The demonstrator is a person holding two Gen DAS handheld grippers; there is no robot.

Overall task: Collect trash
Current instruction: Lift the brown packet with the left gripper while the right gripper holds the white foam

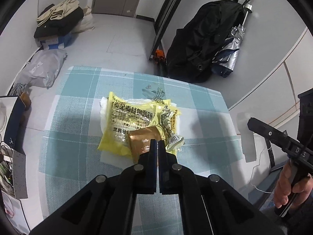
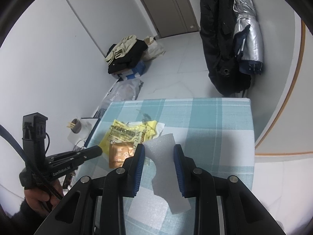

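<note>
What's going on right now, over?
Left gripper shut, empty, above the wrappers. Right gripper holds foam. Nothing in the way.

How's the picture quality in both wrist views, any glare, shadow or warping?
Left wrist view: sharp, strong fisheye bending of the walls, hard shadow beside the yellow wrapper. Right wrist view: equally warped, dark corners, shadow on the checked cloth right of the white foam piece.

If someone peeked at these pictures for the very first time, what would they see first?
Probably the bright yellow wrapper in the middle of the blue checked table, with a brown packet lying on its near edge. Next, the white foam piece pinched in the right hand-held gripper, close to the camera. Behind the table, a black coat and a silver umbrella hang on the wall.
</note>
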